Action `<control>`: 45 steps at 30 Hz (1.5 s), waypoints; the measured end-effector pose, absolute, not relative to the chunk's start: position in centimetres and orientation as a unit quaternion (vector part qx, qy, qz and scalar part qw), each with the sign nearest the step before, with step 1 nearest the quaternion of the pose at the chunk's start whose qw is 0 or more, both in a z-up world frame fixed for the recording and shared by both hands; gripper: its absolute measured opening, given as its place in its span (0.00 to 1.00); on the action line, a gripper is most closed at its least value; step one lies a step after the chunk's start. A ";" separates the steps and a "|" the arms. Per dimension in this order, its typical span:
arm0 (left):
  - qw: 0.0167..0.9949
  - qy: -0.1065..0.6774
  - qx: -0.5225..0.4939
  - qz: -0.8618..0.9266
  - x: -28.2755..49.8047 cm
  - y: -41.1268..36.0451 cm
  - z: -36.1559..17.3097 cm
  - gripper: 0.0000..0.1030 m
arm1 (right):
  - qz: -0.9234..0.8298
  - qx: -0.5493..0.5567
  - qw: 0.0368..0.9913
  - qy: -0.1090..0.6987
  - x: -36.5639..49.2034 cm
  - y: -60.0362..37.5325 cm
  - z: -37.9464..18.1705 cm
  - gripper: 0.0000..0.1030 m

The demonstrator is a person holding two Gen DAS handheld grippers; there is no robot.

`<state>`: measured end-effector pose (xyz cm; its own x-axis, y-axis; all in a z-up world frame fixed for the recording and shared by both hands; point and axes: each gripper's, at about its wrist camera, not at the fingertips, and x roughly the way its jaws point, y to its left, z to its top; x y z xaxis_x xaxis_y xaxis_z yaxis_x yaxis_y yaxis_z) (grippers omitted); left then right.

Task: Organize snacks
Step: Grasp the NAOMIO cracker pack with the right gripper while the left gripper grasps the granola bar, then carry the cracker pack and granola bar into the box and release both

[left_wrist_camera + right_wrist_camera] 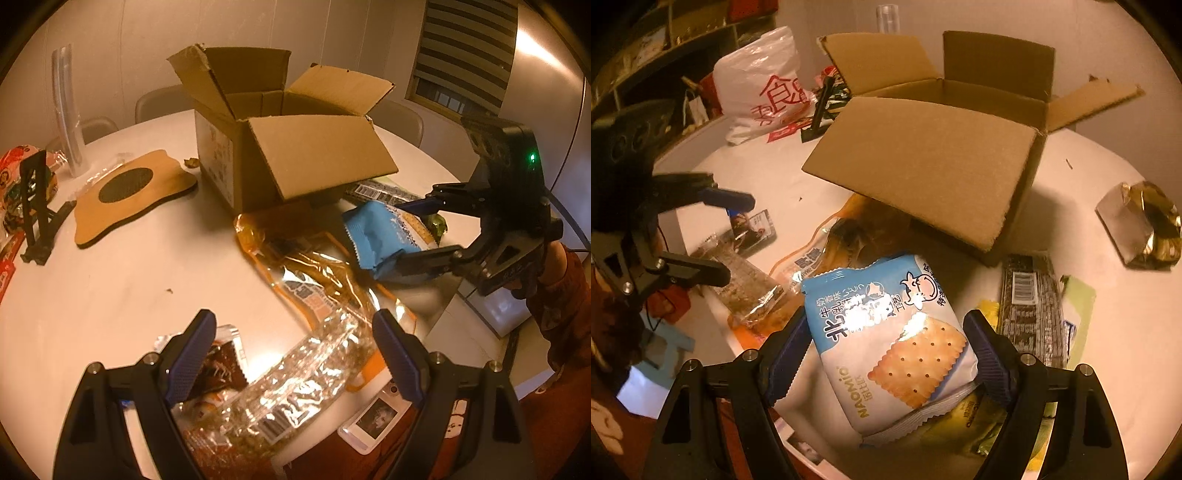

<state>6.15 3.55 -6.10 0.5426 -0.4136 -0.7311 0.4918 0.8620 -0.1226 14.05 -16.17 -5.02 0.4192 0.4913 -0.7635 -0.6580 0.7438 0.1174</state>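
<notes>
Cracker pack (pixel 890 343) sat pinched between the right gripper (pixel 886 354) pads, box (pixel 923 162) mouth just ahead and above, while the left gripper (pixel 291 354) hung wide over the clear bag (pixel 295 376).

One cardboard box (pixel 280 147) — two hand-held grippers (pixel 291 354) (pixel 886 354).

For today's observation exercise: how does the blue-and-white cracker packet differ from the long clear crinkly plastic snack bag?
The blue-and-white cracker packet is opaque and squarish; the long clear crinkly plastic snack bag is see-through and elongated. The packet sits pinched between the right gripper's pads; the bag lies on the white table, with the left gripper open above it. Both are sealed snacks outside the cardboard box.
</notes>
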 end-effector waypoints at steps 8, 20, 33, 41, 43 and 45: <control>0.865 0.400 0.055 -0.297 5.6 3.7 -6.7 0.82 | 0.342 -0.105 0.832 0.424 12.1 -16.6 -4.4 0.79; 0.840 0.410 0.101 -0.340 5.1 3.5 -8.1 0.70 | 0.380 -0.125 0.816 0.417 13.5 -16.4 -6.1 0.61; 0.825 0.424 0.130 -0.352 5.2 3.0 -8.9 0.44 | 0.345 -0.110 0.827 0.431 13.0 -15.9 -6.2 0.61; 0.834 0.425 0.103 -0.336 6.0 3.5 -8.0 0.39 | 0.346 -0.109 0.835 0.415 12.3 -16.2 -4.9 0.61; 0.836 0.423 0.097 -0.337 6.0 3.7 -7.6 0.39 | 0.345 -0.109 0.836 0.412 12.0 -16.3 -4.7 0.61; 0.840 0.416 0.101 -0.334 5.9 3.7 -7.0 0.39 | 0.346 -0.105 0.837 0.411 11.8 -16.4 -4.5 0.61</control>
